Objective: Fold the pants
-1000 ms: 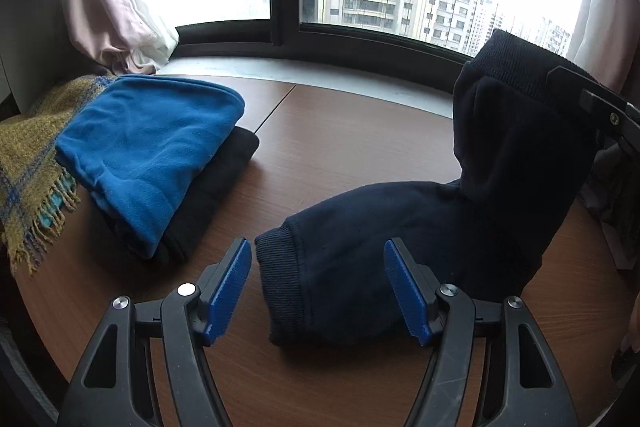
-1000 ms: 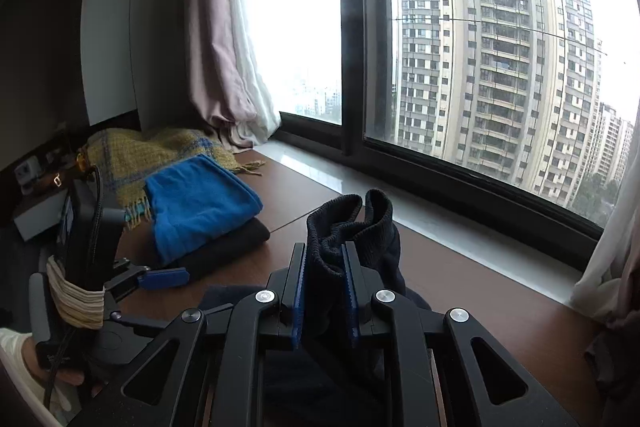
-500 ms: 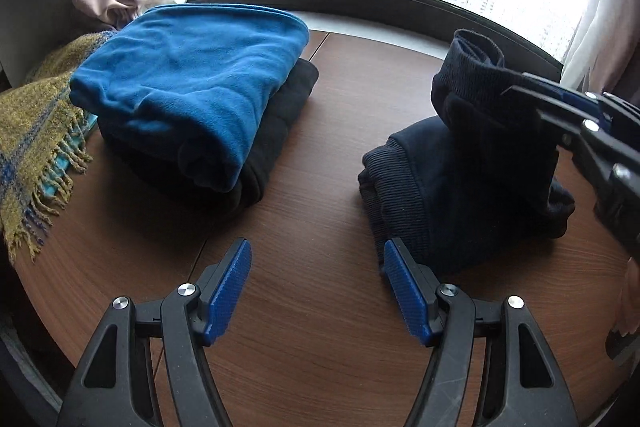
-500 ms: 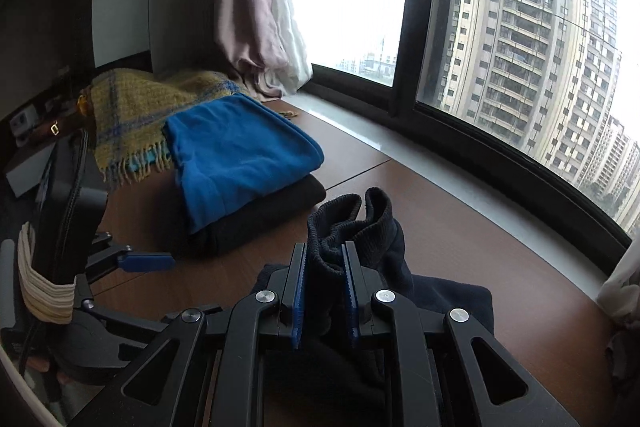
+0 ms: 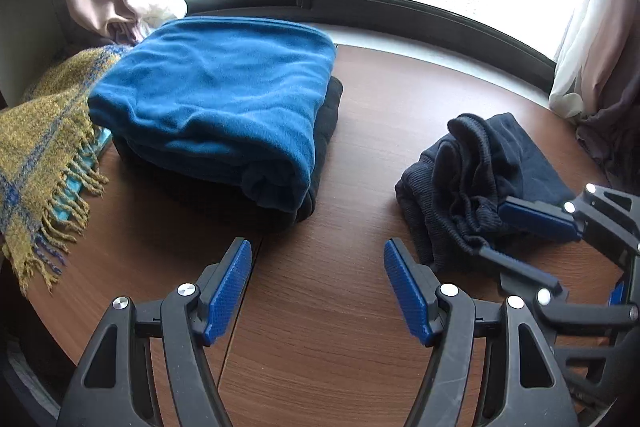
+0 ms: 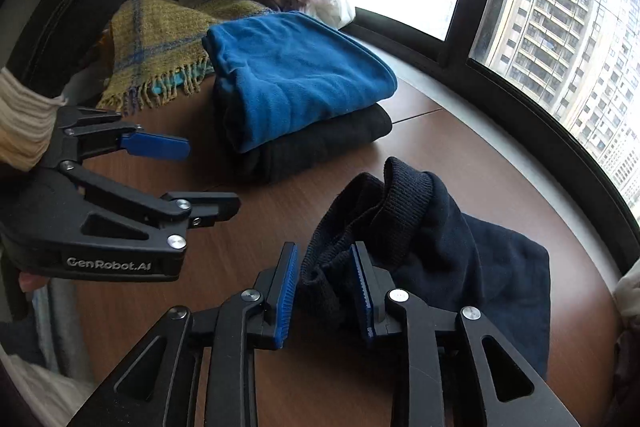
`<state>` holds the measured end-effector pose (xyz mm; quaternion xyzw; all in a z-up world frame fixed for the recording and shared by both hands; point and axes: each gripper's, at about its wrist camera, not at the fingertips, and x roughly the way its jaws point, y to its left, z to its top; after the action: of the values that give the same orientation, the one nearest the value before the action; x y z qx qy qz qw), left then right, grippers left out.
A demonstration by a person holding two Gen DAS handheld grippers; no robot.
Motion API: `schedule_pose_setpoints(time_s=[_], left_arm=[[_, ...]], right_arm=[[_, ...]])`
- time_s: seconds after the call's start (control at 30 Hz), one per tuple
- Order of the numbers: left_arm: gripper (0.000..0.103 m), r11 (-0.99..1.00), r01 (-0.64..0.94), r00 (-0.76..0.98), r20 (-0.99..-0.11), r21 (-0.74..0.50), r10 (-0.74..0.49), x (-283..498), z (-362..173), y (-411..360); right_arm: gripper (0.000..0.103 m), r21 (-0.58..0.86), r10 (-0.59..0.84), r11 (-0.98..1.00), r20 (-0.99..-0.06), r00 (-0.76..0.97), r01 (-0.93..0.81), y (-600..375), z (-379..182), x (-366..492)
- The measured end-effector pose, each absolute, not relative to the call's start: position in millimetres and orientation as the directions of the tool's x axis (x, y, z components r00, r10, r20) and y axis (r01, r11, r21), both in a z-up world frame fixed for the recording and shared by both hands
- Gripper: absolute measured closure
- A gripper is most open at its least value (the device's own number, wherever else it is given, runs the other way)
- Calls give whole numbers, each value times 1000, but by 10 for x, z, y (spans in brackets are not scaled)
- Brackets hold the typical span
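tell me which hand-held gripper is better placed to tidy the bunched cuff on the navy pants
Right. The right hand-held gripper already straddles the cuff of the pants, its jaws just opening. The left hand-held gripper is open over bare table, beside the pants.

"GenRobot.AI" stands in pale letters on the black body of the left gripper (image 6: 200, 179); nothing else is legible.
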<state>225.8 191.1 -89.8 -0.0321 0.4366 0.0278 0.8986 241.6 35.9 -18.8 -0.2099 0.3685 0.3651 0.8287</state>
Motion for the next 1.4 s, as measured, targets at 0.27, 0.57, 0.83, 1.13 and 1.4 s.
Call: schedule_pose_setpoints(time_s=[0.27, 0.57, 0.83, 1.13, 1.4], left_arm=[[35, 974, 223, 672, -720, -25, -173, 2553, -509, 1708], [37, 909, 371, 528, -763, -189, -374, 3191, -557, 1564], [47, 855, 378, 334, -809, -355, -484, 3570, -821, 1451], [77, 846, 379, 270, -830, -374, -488, 3584, -957, 1383], [80, 825, 403, 310, -789, -397, -531, 3407, -709, 1385]], right_arm=[[69, 107, 432, 861, -672, 602, -498, 7, 30, 2107], [69, 310, 366, 930, -714, 597, -199, -366, -266, 2224], [69, 178, 294, 956, -627, 722, -234, 45, -207, 2291], [69, 131, 293, 951, -680, 672, -281, 137, -488, 2423], [71, 43, 252, 951, -684, 685, -306, 164, -423, 2318]])
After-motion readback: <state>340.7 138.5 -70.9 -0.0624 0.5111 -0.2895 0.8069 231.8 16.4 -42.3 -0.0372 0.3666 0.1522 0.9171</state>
